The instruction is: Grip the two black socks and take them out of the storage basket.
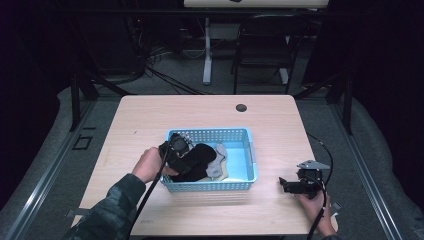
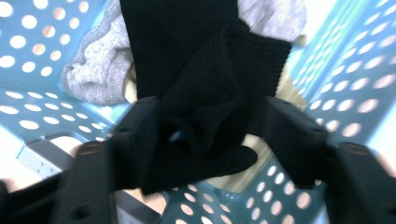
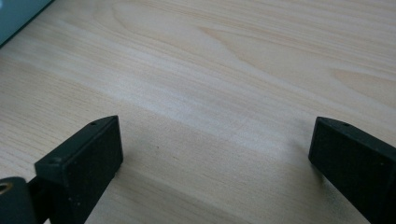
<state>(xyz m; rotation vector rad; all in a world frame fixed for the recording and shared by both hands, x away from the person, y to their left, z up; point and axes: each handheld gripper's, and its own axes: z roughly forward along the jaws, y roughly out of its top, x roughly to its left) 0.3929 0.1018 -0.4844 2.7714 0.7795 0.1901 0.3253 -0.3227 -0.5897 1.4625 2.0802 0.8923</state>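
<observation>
Left gripper (image 1: 186,152) is inside the blue perforated basket (image 1: 250,150), at its left end, over the pile of socks. In the left gripper view its two jaws sit on either side of a black sock (image 2: 205,93), with a bunched fold of the ribbed knit between the pads; the fabric looks pinched, and the pads appear to press on it, though the near edge is blurred. The jaws stand at a middling width, filled by cloth.

The black sock lies across the middle of the basket, on top of a grey sock (image 2: 98,70) and partly over something pale yellow (image 2: 280,93) beneath; I cannot tell what that pale item is. In the high view the grey sock (image 1: 218,159) lies just right of the black one (image 1: 197,159).

Right gripper (image 1: 292,186) rests low over the bare wooden table (image 1: 150,115), well apart from the basket, to its right near the front edge. Its jaws are spread wide with nothing between them; wood grain shows in the gap (image 3: 215,130).

No brand, label or writing legible on the socks, basket or grippers.
</observation>
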